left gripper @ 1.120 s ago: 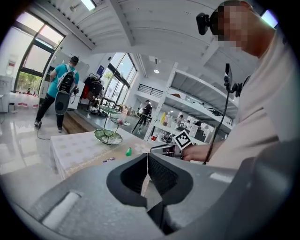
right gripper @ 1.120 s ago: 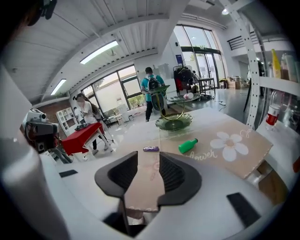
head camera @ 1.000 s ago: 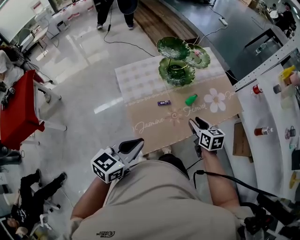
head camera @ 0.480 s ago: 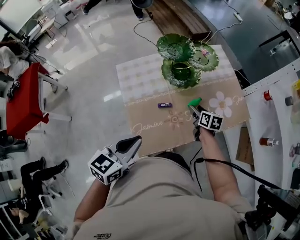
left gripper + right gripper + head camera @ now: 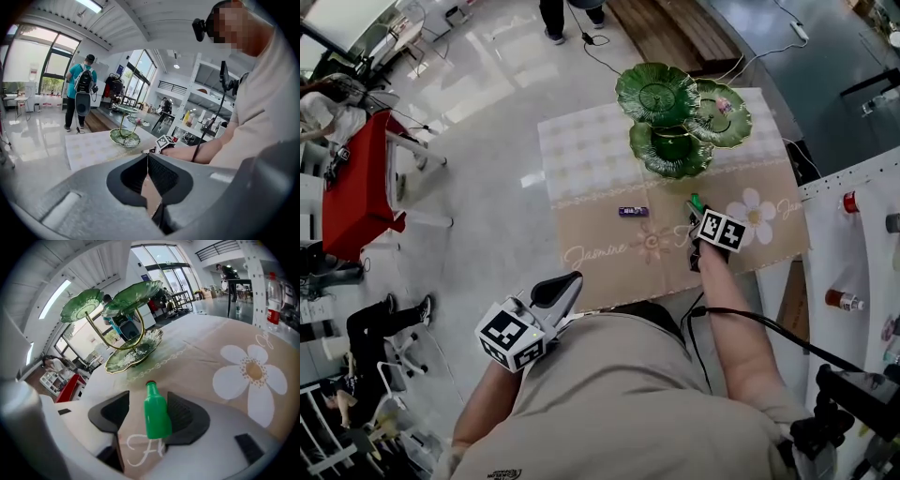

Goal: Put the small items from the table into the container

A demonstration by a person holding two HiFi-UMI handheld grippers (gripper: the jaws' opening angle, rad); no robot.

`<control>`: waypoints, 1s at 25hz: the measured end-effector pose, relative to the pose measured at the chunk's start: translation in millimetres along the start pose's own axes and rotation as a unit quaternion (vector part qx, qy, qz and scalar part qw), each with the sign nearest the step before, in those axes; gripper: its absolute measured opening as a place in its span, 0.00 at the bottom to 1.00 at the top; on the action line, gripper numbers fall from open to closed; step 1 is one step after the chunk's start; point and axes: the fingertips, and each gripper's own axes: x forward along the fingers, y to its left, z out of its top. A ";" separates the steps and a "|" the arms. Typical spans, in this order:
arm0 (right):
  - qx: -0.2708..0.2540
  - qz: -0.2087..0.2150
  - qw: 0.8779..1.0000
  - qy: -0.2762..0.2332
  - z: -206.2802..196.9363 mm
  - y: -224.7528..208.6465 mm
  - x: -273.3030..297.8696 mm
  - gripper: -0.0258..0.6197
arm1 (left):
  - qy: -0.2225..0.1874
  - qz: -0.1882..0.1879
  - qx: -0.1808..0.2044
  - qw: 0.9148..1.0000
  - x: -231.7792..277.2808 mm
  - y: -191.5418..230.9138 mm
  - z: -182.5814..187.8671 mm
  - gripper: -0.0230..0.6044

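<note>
Head view first: the bench [image 5: 591, 155] has a beige flower-print cloth on it, and the three-tier stand of green leaf-shaped dishes [image 5: 675, 117] sits at the far end. A small purple wrapped item [image 5: 633, 212] lies alone on the cloth near the middle. The right tool [image 5: 695, 210] is down at the cloth over a small green plastic bottle [image 5: 695, 200], just short of the stand's lowest dish. The left tool [image 5: 569, 282] hangs back by the person's body, off the bench's near edge.

Left gripper view: the left tool [image 5: 148, 157] is clenched, tips meeting with nothing between them. The stand [image 5: 125, 136] is well ahead of it.

Right gripper view: the right tool [image 5: 147, 405] has its jaws opening, with the bottle [image 5: 156, 417] lying on the cloth between the pads, cap pointing toward the stand [image 5: 133, 352]. It sits closer to the right-hand pad and isn't squeezed, so the tool counts as released.
</note>
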 end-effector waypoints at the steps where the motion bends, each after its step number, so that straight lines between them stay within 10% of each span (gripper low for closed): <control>1: -0.016 -0.004 1.000 0.009 -1.3 -1.6 2.2 0.43 | 0.000 0.002 0.000 1.000 1.8 -0.4 0.8 0.05; 25: -0.281 0.081 0.956 0.033 50.7 28.6 -91.0 0.30 | -0.008 -0.019 0.006 1.000 48.2 -34.5 15.0 0.05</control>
